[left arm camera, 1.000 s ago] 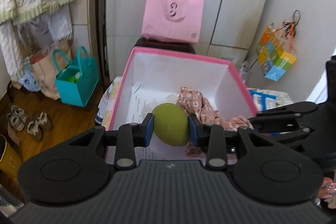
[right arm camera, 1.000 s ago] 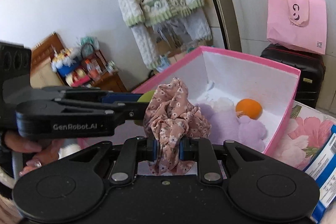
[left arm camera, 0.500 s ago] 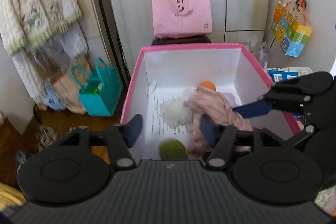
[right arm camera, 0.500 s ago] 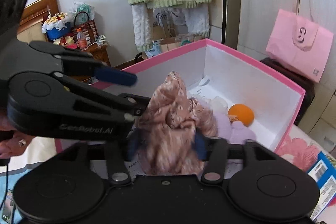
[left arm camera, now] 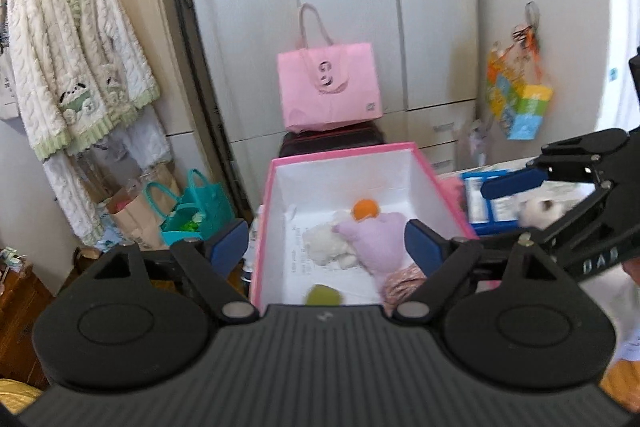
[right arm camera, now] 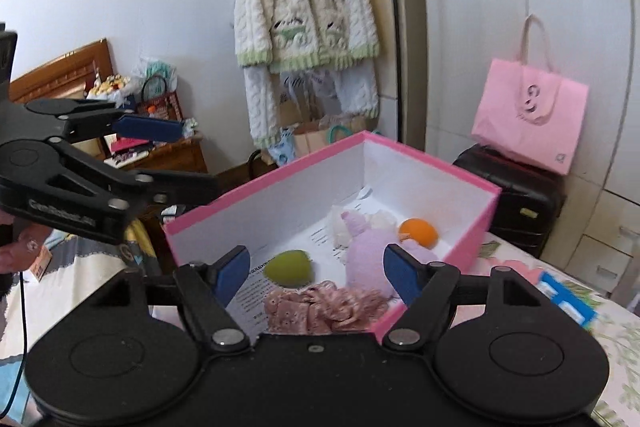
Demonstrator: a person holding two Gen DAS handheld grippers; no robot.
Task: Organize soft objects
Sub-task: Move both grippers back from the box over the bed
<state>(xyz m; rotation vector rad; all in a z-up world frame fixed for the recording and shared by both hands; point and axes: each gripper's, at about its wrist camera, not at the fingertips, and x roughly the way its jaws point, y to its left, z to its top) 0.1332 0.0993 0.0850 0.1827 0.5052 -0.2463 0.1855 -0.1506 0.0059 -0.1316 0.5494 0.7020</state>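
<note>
A: Where do the 2 grippers stand?

B: The left gripper (left arm camera: 326, 249) sits at lower centre of its view, jaws spread wide with nothing between them; the right gripper (right arm camera: 316, 269) is the same in its own view, fingers apart and empty; both hang above the near end of the pink box (right arm camera: 474, 183).

A: And the soft things?

B: All inside the box; the green ball (right arm camera: 289, 269) lies near its front left, the floral cloth (right arm camera: 326, 307) is bunched against the near wall at the frame's lower centre, the lilac plush (right arm camera: 366, 257) is in the middle, the orange ball (right arm camera: 418, 232) is further back, touching the plush; a white fluffy piece (left arm camera: 326, 245) rests at the plush's left.

A: Anything behind?

B: A pink tote bag (left arm camera: 329, 91) at centre, and a cream cardigan (left arm camera: 74, 67) hanging at upper left.
</note>
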